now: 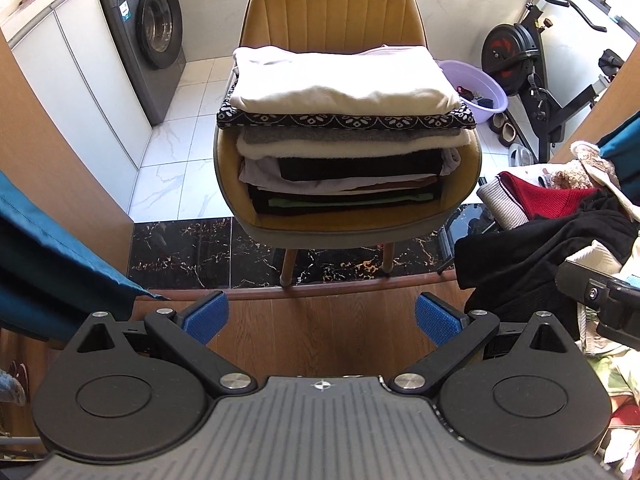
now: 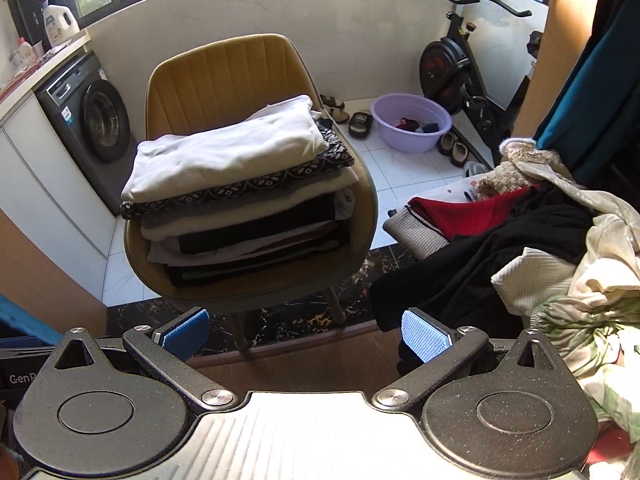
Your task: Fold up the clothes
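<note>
Mustard-yellow velvet covers a chair that stands on the tiled floor straight ahead of both cameras. On its seat sits a tall stack of folded clothes, with a cream garment on top, a black cloth with a white pattern just beneath it, and grey, cream, black and green layers below.

The left gripper hovers over the wooden bench, its blue-padded jaws spread wide with nothing between them. The right gripper is likewise released and empty, its jaws apart above the bench edge.

To the right, a loose heap of unfolded clothes lies on the bench: a black garment, a red knit piece with a grey ribbed band, and pale crumpled fabrics.

Behind the chair are a grey washing machine on the left, a lilac basin holding small items on the floor, and an exercise bike on the right.
</note>
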`<state>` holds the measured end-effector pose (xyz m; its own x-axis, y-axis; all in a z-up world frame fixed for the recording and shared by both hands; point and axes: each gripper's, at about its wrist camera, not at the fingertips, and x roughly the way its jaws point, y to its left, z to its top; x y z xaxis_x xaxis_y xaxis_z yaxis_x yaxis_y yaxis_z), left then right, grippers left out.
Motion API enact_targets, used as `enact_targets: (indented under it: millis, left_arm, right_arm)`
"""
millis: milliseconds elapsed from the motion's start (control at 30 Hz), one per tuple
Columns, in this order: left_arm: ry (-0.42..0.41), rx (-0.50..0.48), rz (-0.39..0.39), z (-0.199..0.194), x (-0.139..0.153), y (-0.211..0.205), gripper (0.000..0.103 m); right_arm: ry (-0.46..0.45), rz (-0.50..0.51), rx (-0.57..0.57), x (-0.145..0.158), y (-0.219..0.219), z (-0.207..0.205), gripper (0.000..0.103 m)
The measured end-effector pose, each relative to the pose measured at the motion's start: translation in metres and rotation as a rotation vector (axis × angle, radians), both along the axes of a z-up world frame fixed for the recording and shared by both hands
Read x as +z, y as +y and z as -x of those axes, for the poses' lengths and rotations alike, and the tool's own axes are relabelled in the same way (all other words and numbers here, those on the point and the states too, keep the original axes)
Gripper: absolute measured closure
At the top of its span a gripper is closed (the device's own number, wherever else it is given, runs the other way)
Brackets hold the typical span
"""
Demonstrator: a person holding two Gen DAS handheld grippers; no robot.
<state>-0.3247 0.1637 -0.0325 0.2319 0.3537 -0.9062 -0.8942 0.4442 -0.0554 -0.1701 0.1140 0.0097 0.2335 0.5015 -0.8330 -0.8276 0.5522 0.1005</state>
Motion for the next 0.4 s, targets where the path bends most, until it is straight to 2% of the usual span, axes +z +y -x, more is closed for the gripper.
enact_targets:
  millis: [400]
  left_arm:
    - [-0.023, -0.041, -0.002, 0.005, 0.001, 0.0, 0.002]
  right_arm:
    - [0.003, 0.017, -0.032, -0.003, -0.006, 0.012, 0.001]
